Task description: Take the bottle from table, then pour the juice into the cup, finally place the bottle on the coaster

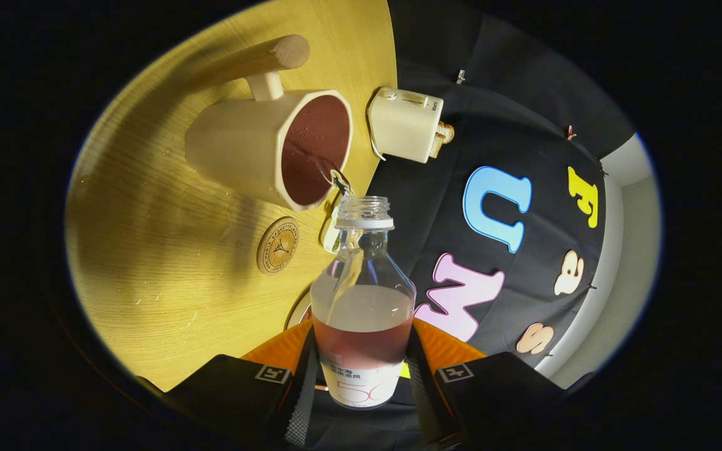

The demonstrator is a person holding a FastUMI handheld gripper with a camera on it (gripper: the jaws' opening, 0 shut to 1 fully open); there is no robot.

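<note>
Gripper [361,376] fingers, nearest the lens, close from both sides on the lower body of a clear plastic bottle [362,313], so the jaws stand narrow and clamped on it, one finger pressing each flank. Between the fingers sits the bottle's pale label band, with reddish juice [361,341] filling the lower part of the vessel and its surface lying level across the body. Above the liquid the bottle wall is clear, narrowing to a white collar and an uncapped threaded neck [366,210]. Just beyond that neck, a thin stream of juice [329,172] runs from the bottle mouth into a cream-coloured, faceted cup [242,153], whose opening faces the camera and shows a dark red fill. A round wooden handle [254,59] projects from the cup's side on a short stem. On the light wood table [148,250], beside the cup's near rim and to one side of the bottle's shoulder, lies a round wooden coaster [277,245] with a stamped emblem, bare and apart from the bottle. Small droplets dot the table around the cup. Further off, near the table's edge against the black booth wall, stands a cream toaster [402,124] with a slice of bread [442,139] showing at its end.
</note>
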